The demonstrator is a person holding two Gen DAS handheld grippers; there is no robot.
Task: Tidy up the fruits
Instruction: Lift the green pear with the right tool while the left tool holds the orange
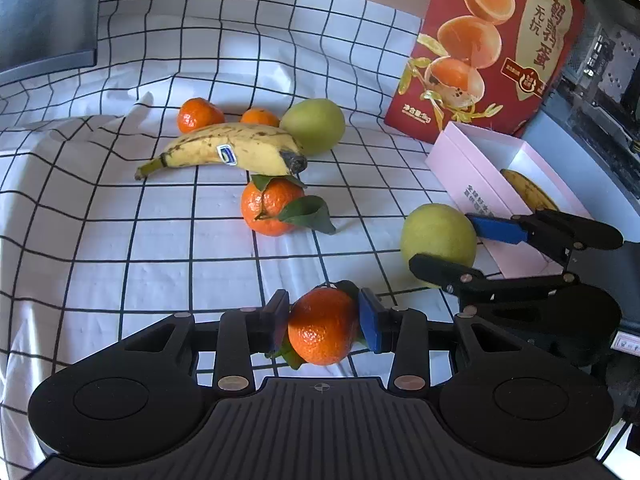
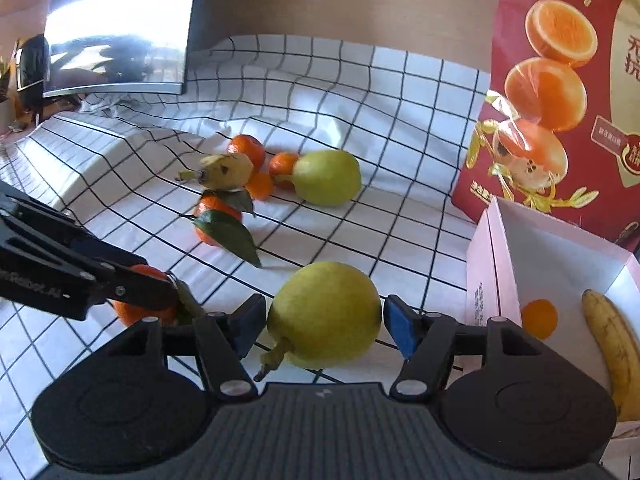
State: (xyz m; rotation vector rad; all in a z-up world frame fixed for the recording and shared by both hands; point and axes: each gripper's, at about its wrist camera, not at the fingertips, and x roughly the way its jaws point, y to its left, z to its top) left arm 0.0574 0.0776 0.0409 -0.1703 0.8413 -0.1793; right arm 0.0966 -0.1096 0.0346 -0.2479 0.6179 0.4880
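Between the pads of the left claw (image 1: 324, 312): a small tangerine (image 1: 322, 326) with leaves at its stalk, pinched across its widest part, both pads seemingly touching the peel. Probably light, with a loose, soft skin, so best squeezed gently across the middle and never by the leaves. Whether lifted or resting on the checked cloth (image 1: 120, 240), impossible to tell. Just right of that claw, inside the spread right claw (image 2: 325, 314): a yellow-green pear (image 2: 320, 304), lying on the cloth with its stalk pointing back toward the claw, pads just beside its flanks and apparently not yet pressing. Likely heavier, firm, smooth and a little slippery, prone to roll; best gripped across the fat belly, well clear of the stalk. Right of the right claw and close by: an open pink box (image 2: 492, 280), already holding a spotted banana (image 2: 612, 344) and something round and orange (image 2: 539, 319). No obstacle between pear and box except the box's near wall, to be cleared from above. Ahead of the left claw: a leafy tangerine (image 1: 268, 208), then a banana (image 1: 232, 152), two more tangerines (image 1: 198, 114) (image 1: 260, 117) and a second pear (image 1: 314, 124), bunched closely. Beyond the box, upright: a red carton (image 1: 480, 40). Both claws close side by side, so some risk of bumping.
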